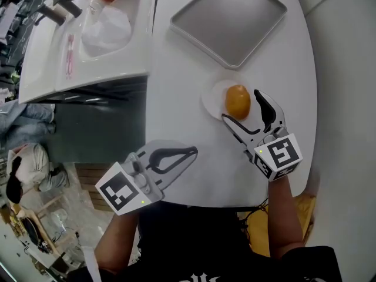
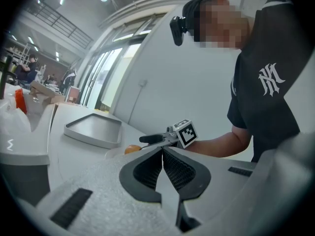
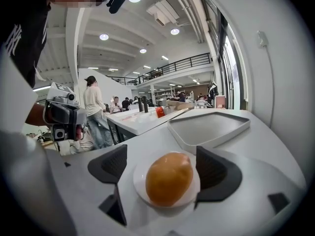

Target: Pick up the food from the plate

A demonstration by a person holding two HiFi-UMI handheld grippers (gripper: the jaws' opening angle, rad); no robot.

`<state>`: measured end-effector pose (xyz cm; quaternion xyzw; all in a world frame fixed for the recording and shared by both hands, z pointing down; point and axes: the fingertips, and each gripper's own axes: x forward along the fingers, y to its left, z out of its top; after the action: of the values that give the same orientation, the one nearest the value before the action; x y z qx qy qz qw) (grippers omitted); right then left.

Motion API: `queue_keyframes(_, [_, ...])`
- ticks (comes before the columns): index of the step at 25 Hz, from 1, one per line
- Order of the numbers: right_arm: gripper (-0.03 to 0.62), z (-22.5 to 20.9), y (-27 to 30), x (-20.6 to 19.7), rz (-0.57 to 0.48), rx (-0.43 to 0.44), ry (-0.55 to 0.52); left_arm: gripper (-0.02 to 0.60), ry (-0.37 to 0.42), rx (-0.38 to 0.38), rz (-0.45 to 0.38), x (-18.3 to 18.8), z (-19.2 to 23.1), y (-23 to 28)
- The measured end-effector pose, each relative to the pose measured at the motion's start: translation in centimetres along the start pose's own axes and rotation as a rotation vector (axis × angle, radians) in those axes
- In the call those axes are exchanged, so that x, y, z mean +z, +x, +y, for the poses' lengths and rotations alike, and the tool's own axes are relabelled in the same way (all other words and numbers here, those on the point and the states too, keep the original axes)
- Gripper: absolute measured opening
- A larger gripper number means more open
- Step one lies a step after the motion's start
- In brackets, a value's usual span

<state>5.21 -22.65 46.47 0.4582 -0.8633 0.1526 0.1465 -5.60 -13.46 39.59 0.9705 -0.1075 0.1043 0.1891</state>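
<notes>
Head view, largest item first: a white counter (image 1: 176, 93) is noted, running from 6 to 12 o'clock. An empty grey tray (image 1: 229, 19) is set on it at about 1 o'clock.

The left gripper (image 1: 192, 152) is held over the counter's near edge at 7 o'clock. In the left gripper view its jaws are seen pressed together with nothing between them (image 2: 162, 152). It is well apart from the food, which lies at its 2 o'clock.

The right gripper (image 1: 241, 106) is brought in from 5 o'clock. Its jaws are spread wide, one on each side of the food, and neither pad is seen to press on it.

A small white plate (image 1: 210, 98) is found at 6 o'clock of the tray and near it. The food (image 1: 237, 101), a rounded orange-brown piece, rests on the plate, toward its 3 o'clock side.

In the right gripper view the food (image 3: 169, 178) is seen on the plate (image 3: 139, 181), directly ahead at 12 o'clock between the two pads and closer to the right-hand pad. Its long axis is judged to run roughly from 7 to 1 o'clock, nearly along the line of approach, so the jaws stand across its narrower width.

The right gripper is plainly the nearer. The grasp is judged not yet made; a slight shift toward 3 o'clock is recommended before closing, so that the food is centred
</notes>
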Motion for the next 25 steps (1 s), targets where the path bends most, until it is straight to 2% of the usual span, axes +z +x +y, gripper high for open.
queue_keyframes(4, [0.391,-0.5,0.7,-0.6,0.008,-0.026,0.015,0.008,0.023,-0.011,0.021,-0.5,0.3,0.3])
queue_keyframes(8, [0.39,-1.3,1.4,-2.1,0.068,-0.051,0.035,0.008,0.008,-0.018,0.02,-0.9,0.5,0.6])
queue_keyframes(17, [0.388,-1.5,2.8,-4.5,0.17,-0.064,0.027,0.008,0.029,-0.054,-0.002,-0.1,0.4,2.1])
queue_keyframes(25, [0.379,-2.0,2.7,-4.5,0.171,-0.086,0.003,0.008,0.017,-0.048,0.009,-0.4,0.4,2.0])
